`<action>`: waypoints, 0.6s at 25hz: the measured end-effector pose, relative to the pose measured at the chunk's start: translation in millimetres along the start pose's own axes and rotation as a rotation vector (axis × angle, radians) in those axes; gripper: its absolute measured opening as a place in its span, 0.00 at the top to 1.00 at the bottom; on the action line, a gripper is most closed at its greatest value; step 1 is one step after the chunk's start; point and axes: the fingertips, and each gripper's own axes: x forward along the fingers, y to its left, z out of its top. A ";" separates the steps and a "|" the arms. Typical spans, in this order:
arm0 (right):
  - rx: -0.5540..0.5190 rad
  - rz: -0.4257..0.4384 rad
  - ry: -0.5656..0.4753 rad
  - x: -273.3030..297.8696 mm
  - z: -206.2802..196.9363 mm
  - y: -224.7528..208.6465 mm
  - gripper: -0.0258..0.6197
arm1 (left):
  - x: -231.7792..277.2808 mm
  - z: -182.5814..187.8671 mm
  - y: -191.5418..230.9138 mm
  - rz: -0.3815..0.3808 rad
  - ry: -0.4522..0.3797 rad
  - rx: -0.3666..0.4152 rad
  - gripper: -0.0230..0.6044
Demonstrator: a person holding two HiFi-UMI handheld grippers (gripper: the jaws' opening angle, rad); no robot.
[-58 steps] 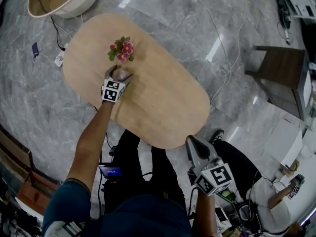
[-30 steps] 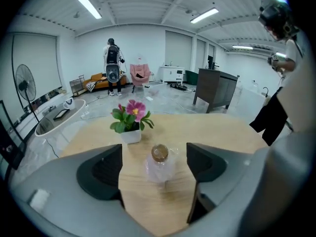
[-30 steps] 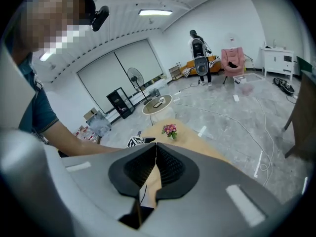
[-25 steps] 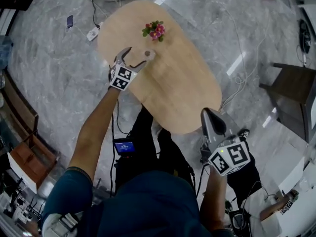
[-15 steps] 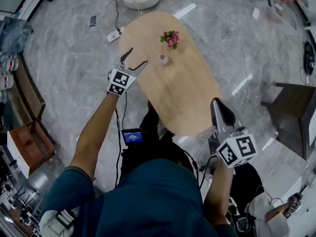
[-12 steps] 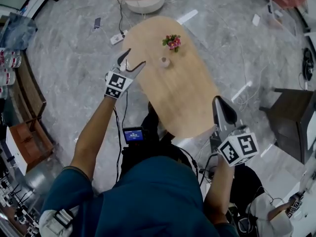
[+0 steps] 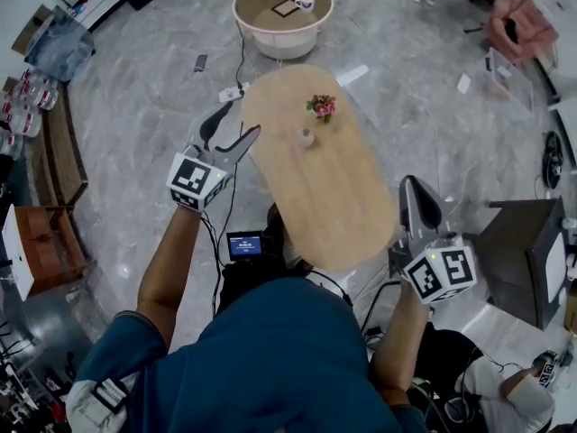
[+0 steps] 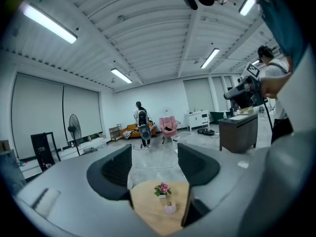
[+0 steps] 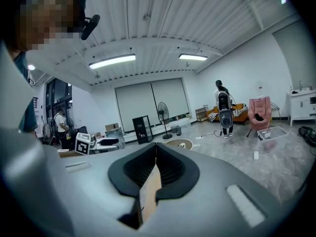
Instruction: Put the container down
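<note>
**Head view.** The left claw (image 7: 238, 121) is held beyond the left edge of the table (image 7: 335, 207), over the floor, and touches nothing. Its jaws stand moderately apart and have just been closing, with nothing between them. The container (image 7: 306, 137) stands on the table, to the right of that claw and well apart from it. It is near the pot of pink flowers (image 7: 322, 107), on the side towards the person. Seen from above, the container shows a small rounded outline. The right claw (image 7: 413, 188) hangs at the table's right edge, towards the near end, with its jaws together and nothing held.

**Left gripper view.** The left claw (image 8: 154, 168) shows a clear gap between its two jaws and grips nothing. The table (image 8: 145, 209) appears through that gap, lower down and farther off. The container (image 8: 170, 208) stands upright on it, rounded body at the base and narrow neck uppermost, so its long axis is vertical. The pot of pink flowers (image 8: 162, 189) stands just behind it, not touching.

**Right gripper view.** The jaws of the right claw (image 9: 155, 168) meet at the tips and hold no object. A narrow strip of the table (image 9: 148, 194) shows through the slit beneath the point where they meet.
</note>
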 end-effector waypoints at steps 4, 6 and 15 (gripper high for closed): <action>-0.029 0.009 -0.048 -19.0 19.1 14.4 0.94 | -40.0 49.7 -16.8 0.002 -0.052 0.000 0.56; -0.039 0.012 -0.072 -27.6 27.2 20.3 0.95 | -58.9 72.9 -24.5 0.010 -0.089 0.004 0.58; -0.150 0.046 -0.125 -74.3 41.5 51.0 0.95 | -125.1 139.6 -72.1 -0.011 -0.202 0.021 0.94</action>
